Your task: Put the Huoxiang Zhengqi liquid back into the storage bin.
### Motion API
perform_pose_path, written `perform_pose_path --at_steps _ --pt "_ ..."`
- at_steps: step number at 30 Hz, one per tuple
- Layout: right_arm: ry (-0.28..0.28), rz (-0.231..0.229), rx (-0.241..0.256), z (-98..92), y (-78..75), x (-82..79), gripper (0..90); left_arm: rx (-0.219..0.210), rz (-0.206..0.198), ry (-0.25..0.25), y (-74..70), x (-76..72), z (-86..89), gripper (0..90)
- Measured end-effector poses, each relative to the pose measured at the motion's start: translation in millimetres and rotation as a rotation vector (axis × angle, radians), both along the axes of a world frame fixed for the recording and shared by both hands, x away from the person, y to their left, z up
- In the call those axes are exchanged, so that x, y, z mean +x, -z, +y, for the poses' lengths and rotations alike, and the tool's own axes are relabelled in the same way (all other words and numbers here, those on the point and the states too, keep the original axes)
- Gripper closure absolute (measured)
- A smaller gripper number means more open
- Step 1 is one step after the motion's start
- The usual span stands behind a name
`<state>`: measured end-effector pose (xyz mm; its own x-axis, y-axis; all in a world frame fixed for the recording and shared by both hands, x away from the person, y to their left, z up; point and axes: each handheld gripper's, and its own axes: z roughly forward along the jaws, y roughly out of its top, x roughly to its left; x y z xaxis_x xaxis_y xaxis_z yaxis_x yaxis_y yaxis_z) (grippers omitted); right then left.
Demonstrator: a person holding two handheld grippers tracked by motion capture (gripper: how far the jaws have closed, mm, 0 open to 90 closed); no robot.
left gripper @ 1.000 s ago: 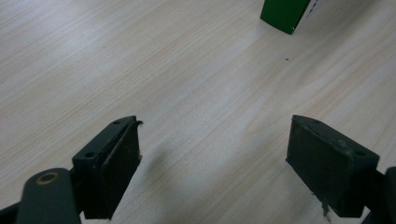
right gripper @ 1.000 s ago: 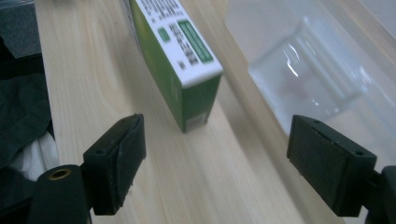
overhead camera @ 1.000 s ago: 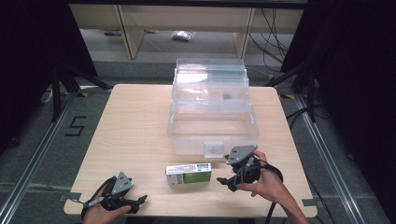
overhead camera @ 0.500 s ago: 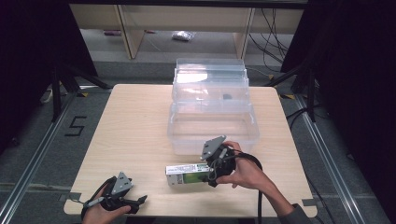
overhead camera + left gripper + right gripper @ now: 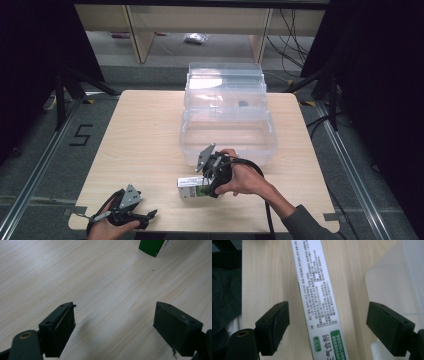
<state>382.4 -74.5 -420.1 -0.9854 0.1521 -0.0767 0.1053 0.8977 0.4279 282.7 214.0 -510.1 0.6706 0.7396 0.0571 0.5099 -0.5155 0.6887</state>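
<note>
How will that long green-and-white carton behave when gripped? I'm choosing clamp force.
The carton lies flat with square edges, so it probably won't roll. It looks like thin printed card: likely light and crushable. The right gripper straddles it, jaws open.

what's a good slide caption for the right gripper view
Open right tongs straddle a long white-and-green carton lying on the wooden table, beside the clear plastic bin.
</note>
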Motion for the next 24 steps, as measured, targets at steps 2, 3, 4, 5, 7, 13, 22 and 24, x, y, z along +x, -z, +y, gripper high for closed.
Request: perform_pose_path --at_steps 2,3,4,5,7,13,22,24 --pt "-0.001 0.009 -0.014 2.2 2.5 2.5 21.3 -0.001 -0.002 0.001 0.0 -0.1 0.0 16.8" --pt "-0.013 0.004 -0.020 3.3 3.9 4.7 22.1 -0.001 -0.002 0.001 0.0 -0.1 0.0 16.8" --pt "-0.007 0.012 -0.025 4.3 5.6 5.9 22.3 -0.001 -0.002 0.001 -0.1 -0.1 0.0 16.8" --pt "-0.017 0.008 -0.031 5.2 6.7 7.3 22.4 0.009 0.000 0.006 -0.6 0.2 0.7 16.8" --pt "-0.014 0.015 -0.063 6.8 8.6 8.4 23.7 0.009 0.001 0.006 -0.7 0.3 0.6 16.8" --pt "-0.024 0.037 -0.096 12.0 15.1 10.9 29.0 0.014 -0.009 0.017 -1.6 0.6 1.7 16.8" --pt "-0.105 0.041 -0.106 15.5 22.4 14.0 41.8 -0.003 -0.011 0.013 -1.3 0.3 0.7 16.8" --pt "-0.129 0.036 -0.104 16.5 24.3 15.2 43.1 -0.003 -0.011 0.012 -1.3 0.3 0.8 16.8"
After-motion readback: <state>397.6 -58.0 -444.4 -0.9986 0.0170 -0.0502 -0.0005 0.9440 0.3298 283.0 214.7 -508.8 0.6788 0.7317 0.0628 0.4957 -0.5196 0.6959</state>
